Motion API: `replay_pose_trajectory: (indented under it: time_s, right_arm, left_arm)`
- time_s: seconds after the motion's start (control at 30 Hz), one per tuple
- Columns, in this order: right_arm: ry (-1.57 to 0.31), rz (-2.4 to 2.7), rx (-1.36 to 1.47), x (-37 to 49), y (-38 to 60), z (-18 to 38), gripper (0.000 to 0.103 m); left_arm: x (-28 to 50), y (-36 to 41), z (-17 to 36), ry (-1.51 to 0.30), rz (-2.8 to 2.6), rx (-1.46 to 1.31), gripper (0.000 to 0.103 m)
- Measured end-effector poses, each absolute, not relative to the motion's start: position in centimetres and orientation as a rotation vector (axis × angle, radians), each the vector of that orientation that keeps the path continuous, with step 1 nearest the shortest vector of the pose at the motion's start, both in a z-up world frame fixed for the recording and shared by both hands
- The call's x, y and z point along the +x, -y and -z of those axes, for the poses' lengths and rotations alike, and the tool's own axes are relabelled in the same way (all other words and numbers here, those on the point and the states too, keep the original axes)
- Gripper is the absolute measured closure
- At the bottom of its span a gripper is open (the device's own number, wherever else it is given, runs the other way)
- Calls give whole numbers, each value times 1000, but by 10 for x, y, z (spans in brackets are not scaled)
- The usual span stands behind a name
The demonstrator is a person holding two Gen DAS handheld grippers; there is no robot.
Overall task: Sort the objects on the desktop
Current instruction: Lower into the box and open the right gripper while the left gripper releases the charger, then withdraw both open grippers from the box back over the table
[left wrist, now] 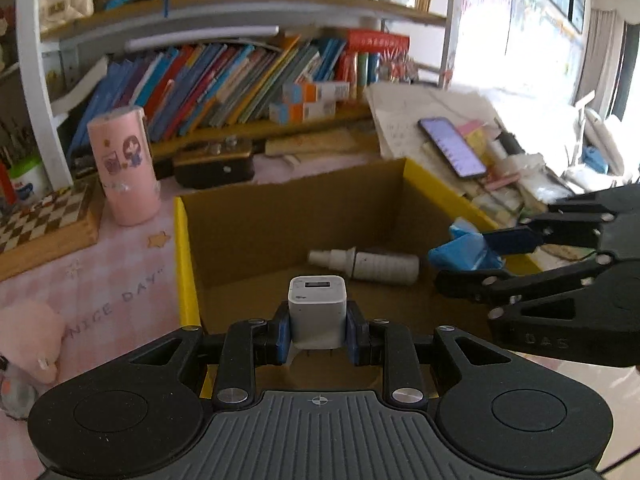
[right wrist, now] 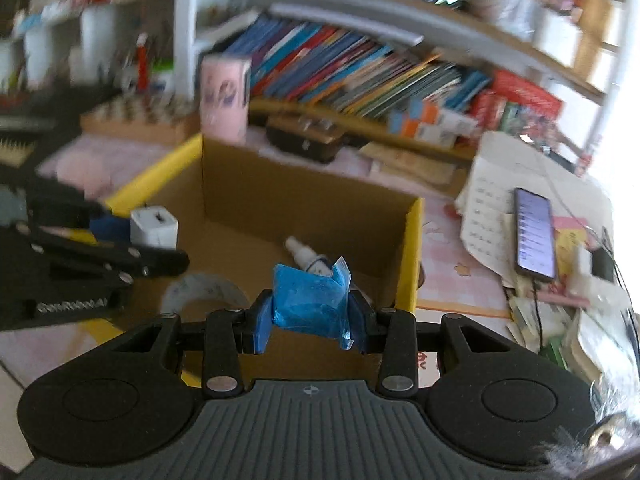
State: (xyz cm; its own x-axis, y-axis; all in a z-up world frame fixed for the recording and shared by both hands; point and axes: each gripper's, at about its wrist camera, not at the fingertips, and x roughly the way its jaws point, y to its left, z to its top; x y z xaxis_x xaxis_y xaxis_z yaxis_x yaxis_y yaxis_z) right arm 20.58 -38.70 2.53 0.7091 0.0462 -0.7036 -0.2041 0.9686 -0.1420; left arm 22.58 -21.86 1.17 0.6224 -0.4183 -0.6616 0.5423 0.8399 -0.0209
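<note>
My left gripper [left wrist: 318, 330] is shut on a white charger cube [left wrist: 317, 310], prongs toward the camera, and holds it over the near edge of the open cardboard box [left wrist: 248, 216] with yellow rims. My right gripper [right wrist: 310, 316] is shut on a blue plastic packet [right wrist: 310, 302] and holds it over the box's right side. The packet [left wrist: 460, 252] and the right gripper [left wrist: 476, 258] also show in the left wrist view. The charger [right wrist: 154, 227] and the left gripper [right wrist: 132, 236] show in the right wrist view. A white spray bottle [left wrist: 368, 266] lies on its side on the box floor. A roll of tape [right wrist: 204, 290] lies in the box near the front.
A pink cylinder tin [left wrist: 124, 164] and a chessboard [left wrist: 44, 216] stand left of the box. A dark case [left wrist: 214, 164] sits behind it under a bookshelf [left wrist: 224, 84]. A phone [left wrist: 452, 146] lies on papers at the right among clutter. A pink plush [left wrist: 28, 340] lies at near left.
</note>
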Motion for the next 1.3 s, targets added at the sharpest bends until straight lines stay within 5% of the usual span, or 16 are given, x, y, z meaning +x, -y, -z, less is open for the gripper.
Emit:
replay_pose_trajectory:
  time_s: [0.67,1.07,1.3]
  right_arm:
    - [-1070,-385,-668,275,358,32,67]
    - [-1088,-416,-639,278,360,32,59]
    - [-949,-347,-460,249,379,-6,43]
  left_arm:
    - [254,244,22,-903,562,220,78]
    - [243,240,15,-811,537,228,73]
    - [223,226,-9,-679,504,232,39]
